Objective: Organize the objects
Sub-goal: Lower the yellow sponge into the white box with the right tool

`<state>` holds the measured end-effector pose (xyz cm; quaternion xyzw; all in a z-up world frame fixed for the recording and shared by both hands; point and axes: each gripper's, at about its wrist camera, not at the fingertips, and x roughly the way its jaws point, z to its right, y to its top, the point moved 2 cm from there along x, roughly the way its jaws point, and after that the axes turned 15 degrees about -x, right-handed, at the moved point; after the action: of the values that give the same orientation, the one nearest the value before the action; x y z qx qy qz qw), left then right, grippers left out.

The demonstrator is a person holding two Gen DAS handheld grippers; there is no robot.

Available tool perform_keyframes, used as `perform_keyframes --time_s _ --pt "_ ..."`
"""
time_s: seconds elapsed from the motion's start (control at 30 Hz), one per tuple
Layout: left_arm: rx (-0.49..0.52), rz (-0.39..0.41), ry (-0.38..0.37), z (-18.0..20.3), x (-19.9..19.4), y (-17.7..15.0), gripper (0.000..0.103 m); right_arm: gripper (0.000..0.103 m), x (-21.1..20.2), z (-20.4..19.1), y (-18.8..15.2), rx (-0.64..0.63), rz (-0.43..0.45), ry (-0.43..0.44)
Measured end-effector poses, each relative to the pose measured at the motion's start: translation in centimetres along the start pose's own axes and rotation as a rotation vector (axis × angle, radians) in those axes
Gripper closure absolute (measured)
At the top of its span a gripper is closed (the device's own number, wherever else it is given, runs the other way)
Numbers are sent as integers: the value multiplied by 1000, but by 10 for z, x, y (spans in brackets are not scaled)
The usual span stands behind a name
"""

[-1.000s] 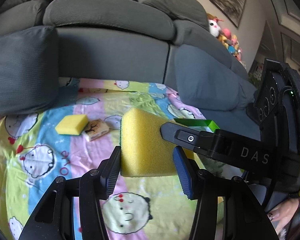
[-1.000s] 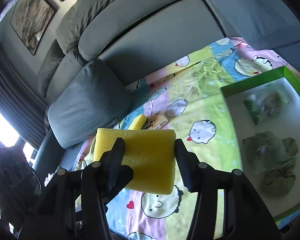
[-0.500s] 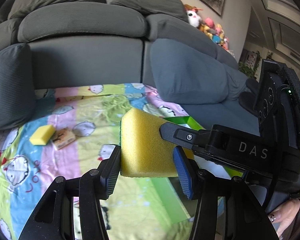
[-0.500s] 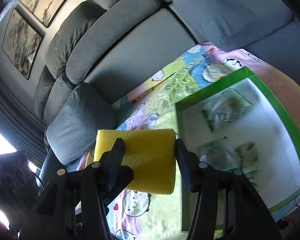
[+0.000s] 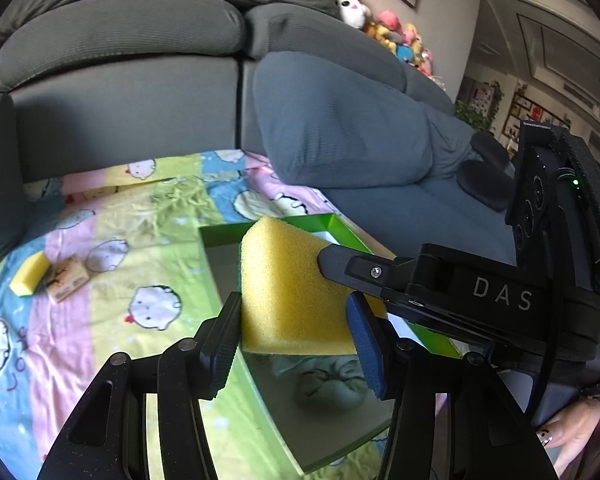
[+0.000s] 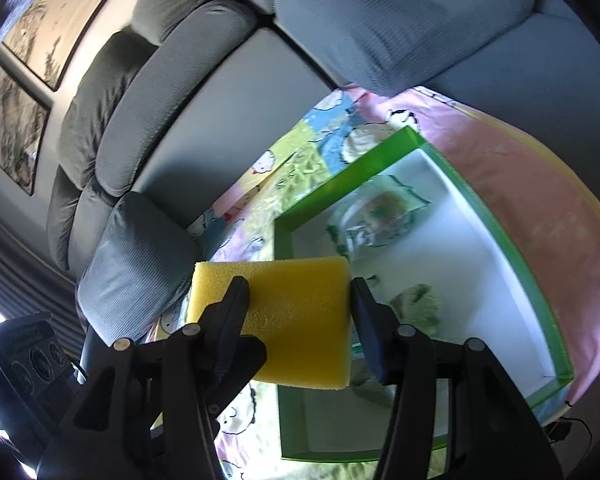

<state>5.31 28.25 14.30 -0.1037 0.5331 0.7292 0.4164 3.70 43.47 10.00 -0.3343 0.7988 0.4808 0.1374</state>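
Both grippers are clamping one yellow sponge at once: the left gripper is pinching it between its pads, and the right gripper is squeezing the same block across its width, its black finger lying over the sponge's right face in the left wrist view. Because two tools are sharing one soft block, any uneven release is likely to be twisting or flinging it rather than dropping it cleanly. Just below and ahead of the jaws, the green-rimmed box is waiting, with a crumpled greenish bundle directly under the sponge and a clear packet farther in; the foam could be landing on these, bouncing and tipping over the low rim onto the patterned cloth. Far off to the left gripper's left, a second yellow sponge and a small printed block are lying on the cloth, touching each other, not yet collected.
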Motion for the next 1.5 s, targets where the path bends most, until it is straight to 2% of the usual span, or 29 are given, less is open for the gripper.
perform_keyframes --time_s 0.27,0.53,0.9,1.07,1.27,1.5 --pt "-1 -41 -47 13 16 -7 50 49 -1 18 -1 38 -12 -75" --pt "-49 -109 -90 13 32 -15 50 46 1 27 -2 58 -27 -132" --pt "-60 -177 -90 20 47 -26 50 44 3 39 -5 99 -43 -193" --pt "-63 -203 -84 20 52 -31 50 44 4 43 -6 93 -55 -251" --pt "-92 -244 -106 17 58 -38 50 44 4 44 -7 93 -62 -270" --pt "-88 -263 -93 18 63 -41 50 43 8 45 -9 90 -80 -298"
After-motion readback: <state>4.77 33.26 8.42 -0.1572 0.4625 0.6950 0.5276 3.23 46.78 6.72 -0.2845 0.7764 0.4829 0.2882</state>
